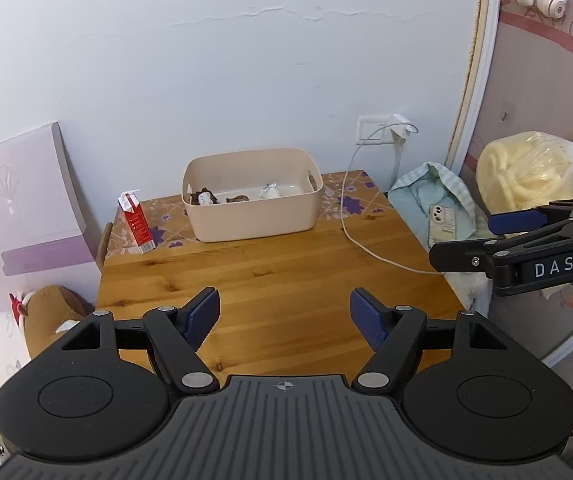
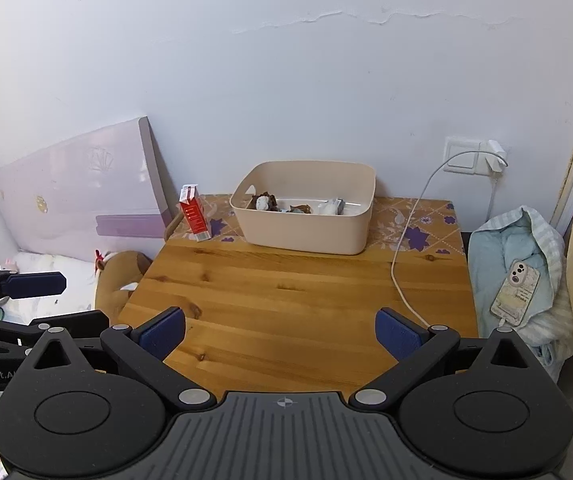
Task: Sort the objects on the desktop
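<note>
A beige plastic bin (image 1: 260, 216) (image 2: 306, 232) stands at the back of the wooden table (image 1: 278, 276) (image 2: 294, 300). Inside lie a small brown-and-white toy (image 1: 203, 197) (image 2: 263, 201), a brown item (image 1: 237, 199) and a white wrapped item (image 1: 270, 191) (image 2: 331, 206). A red and white carton (image 1: 136, 224) (image 2: 193, 213) stands upright left of the bin. My left gripper (image 1: 284, 316) is open and empty over the table's near part. My right gripper (image 2: 280, 334) is open and empty, and also shows at the right in the left wrist view (image 1: 474, 236).
A white cable (image 1: 360, 216) (image 2: 402, 264) runs from a wall plug across the table's right side. A phone (image 1: 442, 220) (image 2: 514, 292) lies on a blue cloth bundle right of the table. A brown plush toy (image 1: 52, 316) (image 2: 120, 276) sits left of it.
</note>
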The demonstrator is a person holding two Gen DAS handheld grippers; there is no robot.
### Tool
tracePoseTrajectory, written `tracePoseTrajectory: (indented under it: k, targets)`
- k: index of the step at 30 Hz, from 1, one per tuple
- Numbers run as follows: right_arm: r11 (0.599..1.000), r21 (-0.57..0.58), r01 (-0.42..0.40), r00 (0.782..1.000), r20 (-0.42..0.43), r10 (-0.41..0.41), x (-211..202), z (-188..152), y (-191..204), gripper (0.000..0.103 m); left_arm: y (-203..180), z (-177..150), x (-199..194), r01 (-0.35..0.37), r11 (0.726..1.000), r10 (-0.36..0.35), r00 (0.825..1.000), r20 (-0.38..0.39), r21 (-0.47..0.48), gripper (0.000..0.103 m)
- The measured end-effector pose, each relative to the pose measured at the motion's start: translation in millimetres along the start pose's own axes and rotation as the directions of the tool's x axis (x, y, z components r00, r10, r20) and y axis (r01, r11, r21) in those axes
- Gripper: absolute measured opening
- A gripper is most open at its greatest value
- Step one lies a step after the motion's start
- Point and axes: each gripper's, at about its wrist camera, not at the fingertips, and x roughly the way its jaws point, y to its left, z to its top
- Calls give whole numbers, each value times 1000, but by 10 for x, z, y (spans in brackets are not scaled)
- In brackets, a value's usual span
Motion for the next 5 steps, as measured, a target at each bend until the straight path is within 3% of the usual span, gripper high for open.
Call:
tracePoseTrajectory:
  k: [5]
  targets:
    - [1000,-15,3,1000,4,-3,-46,-11,27,103,-4,-22,-27,8,1000,-8,1000,-3,-28,74]
